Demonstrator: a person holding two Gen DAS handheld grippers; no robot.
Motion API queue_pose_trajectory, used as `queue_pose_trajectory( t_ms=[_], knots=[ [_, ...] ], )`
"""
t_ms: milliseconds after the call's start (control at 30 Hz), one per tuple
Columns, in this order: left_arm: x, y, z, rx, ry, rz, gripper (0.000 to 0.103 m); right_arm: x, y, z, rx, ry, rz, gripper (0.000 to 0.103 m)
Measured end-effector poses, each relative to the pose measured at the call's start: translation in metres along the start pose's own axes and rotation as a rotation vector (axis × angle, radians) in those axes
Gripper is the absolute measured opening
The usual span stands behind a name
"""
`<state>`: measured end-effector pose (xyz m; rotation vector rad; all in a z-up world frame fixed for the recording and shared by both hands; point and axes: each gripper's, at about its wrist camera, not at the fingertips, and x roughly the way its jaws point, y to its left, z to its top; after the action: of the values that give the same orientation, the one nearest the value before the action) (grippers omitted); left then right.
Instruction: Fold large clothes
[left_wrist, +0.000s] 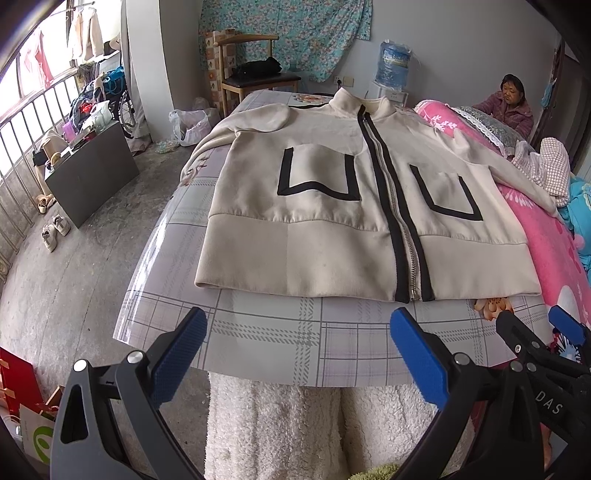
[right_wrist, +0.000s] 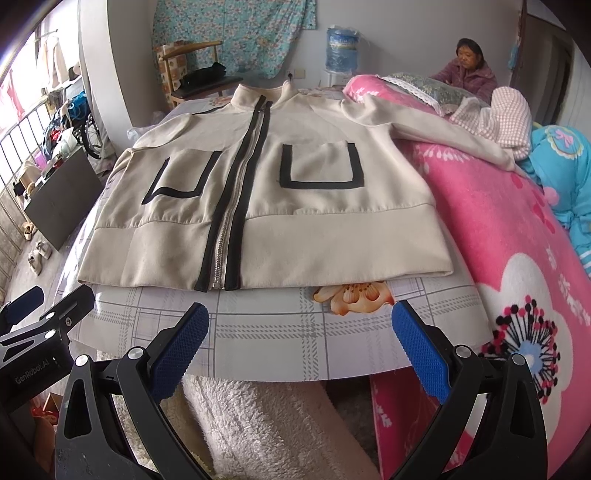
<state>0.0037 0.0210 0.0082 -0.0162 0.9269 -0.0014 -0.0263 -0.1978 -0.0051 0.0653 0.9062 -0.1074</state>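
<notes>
A cream zip-up jacket (left_wrist: 332, 206) with black trim and two black-edged pockets lies flat, front up, on a plaid plastic-covered table (left_wrist: 266, 339), hem toward me. The same jacket (right_wrist: 258, 206) fills the right wrist view; its right sleeve (right_wrist: 436, 125) drapes onto a pink blanket. My left gripper (left_wrist: 295, 325) hovers open just short of the hem, nothing between its blue pads. The right gripper (right_wrist: 299, 321) is also open near the table's front edge (right_wrist: 280, 365), and its fingers (left_wrist: 524, 332) show at the far right of the left wrist view.
A pink floral blanket (right_wrist: 517, 258) and blue bedding (right_wrist: 565, 177) crowd the right side. A person (left_wrist: 511, 107) sits at the back right. A wooden chair (left_wrist: 255, 70), a water jug (left_wrist: 393, 66), a dark cabinet (left_wrist: 92, 173) and shoes (left_wrist: 55, 229) stand on the left floor.
</notes>
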Motion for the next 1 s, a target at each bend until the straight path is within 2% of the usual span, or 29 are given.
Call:
queue_pose_trajectory(
  t_ms=[567,833,1000],
  knots=[
    [0.020,0.011,0.034,-0.016,0.015,0.023,0.098,0.009,0.023,0.042,-0.075,-0.017,-0.031,0.095],
    [0.043,0.033,0.054,-0.031,0.025,0.058,0.098,0.028,0.036,0.070,-0.081,-0.006,-0.022,0.095],
    [0.057,0.054,0.067,-0.041,-0.003,0.072,0.098,0.048,0.050,0.088,-0.118,-0.005,0.007,0.095]
  ],
)
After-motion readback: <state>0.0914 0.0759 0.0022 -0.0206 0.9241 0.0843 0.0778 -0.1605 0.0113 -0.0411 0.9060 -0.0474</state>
